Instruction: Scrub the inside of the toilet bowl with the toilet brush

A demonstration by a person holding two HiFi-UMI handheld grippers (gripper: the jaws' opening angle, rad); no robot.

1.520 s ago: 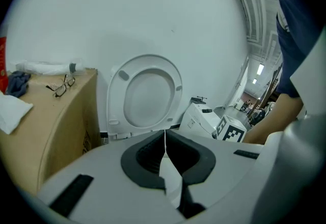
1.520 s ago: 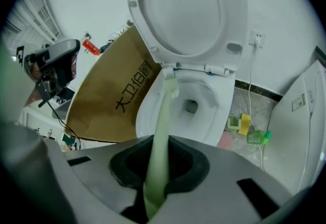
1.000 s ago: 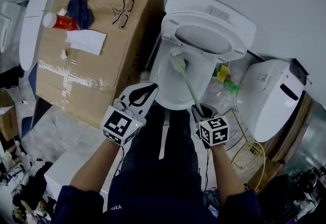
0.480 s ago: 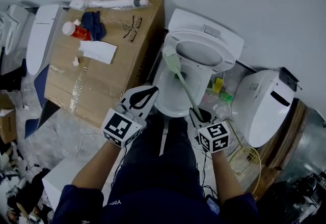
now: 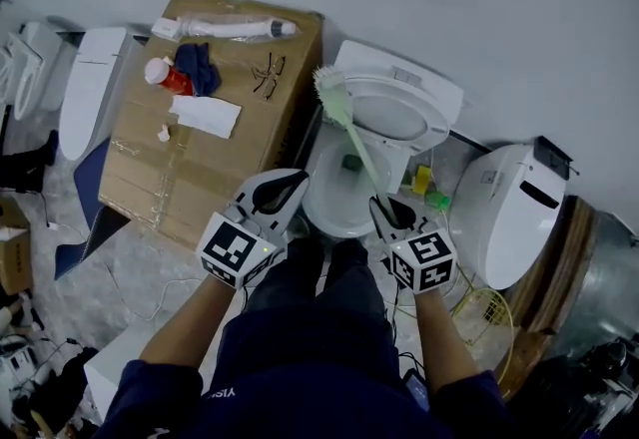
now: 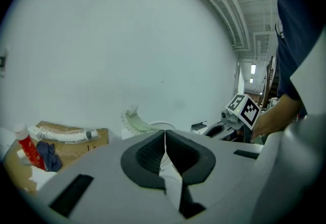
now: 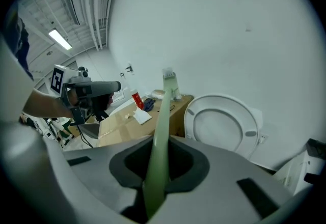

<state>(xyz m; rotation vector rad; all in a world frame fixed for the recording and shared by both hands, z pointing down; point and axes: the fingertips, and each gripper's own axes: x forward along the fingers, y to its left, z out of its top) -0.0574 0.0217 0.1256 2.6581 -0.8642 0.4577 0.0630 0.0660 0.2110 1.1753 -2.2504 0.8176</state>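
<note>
Near left: left gripper (image 5: 285, 186), jaws pressed together, nothing in them. Near right: right gripper (image 5: 387, 210), clamped on the low end of the toilet brush (image 5: 355, 140). Long thin green stick, slanting up and to the left, with the bristle head (image 5: 329, 83) high in the air, out of the bowl, by the far left edge of the raised seat (image 5: 394, 118). Looks light and stiff, likely plastic; maybe slippery when wet. Best held low on the stick, far from the bristles, with a firm squeeze to stop twisting. Just past the grippers: toilet bowl (image 5: 315, 198), open, with one small dark green thing (image 5: 351, 163) down inside; hard to tell what. Left of it: closed cardboard box (image 5: 180, 178), with a red bottle (image 5: 168, 78), blue cloth (image 5: 198, 66), glasses (image 5: 268, 73) and white paper (image 5: 207, 115) on top.
</note>
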